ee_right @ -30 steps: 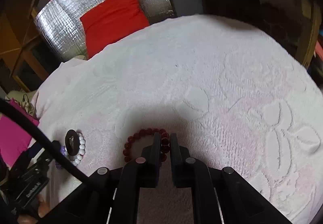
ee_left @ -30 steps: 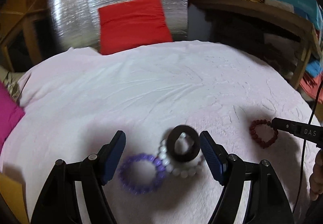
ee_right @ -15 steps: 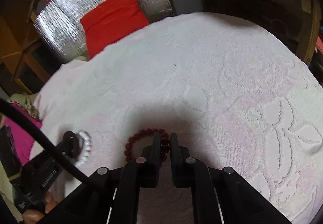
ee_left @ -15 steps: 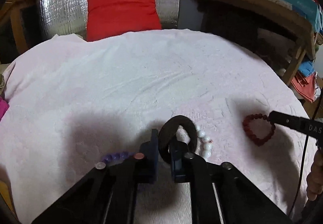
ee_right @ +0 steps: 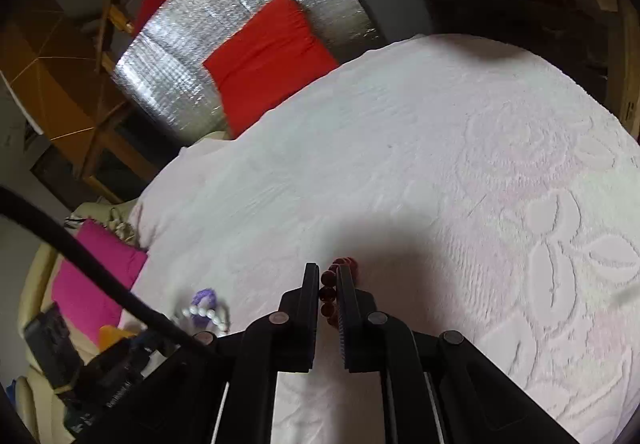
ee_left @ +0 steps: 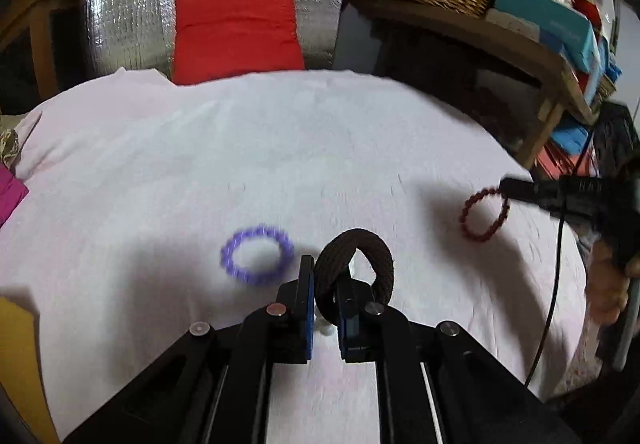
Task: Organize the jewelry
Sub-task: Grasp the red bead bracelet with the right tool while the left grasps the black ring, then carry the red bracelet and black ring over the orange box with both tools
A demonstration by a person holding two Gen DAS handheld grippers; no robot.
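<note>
Peeking under the left gripper, white beads, mostly hidden.

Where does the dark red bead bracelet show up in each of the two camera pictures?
Left wrist view: the red bracelet hangs at the right, pinched by the right gripper.
Right wrist view: bottom centre, between that gripper's closed fingers.
Shared landmark: the red cushion against the silver sheet behind the bed.

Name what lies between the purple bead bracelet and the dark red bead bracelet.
In the left wrist view: the brown ring, pinched by the left gripper, between purple bracelet and red bracelet.
</note>
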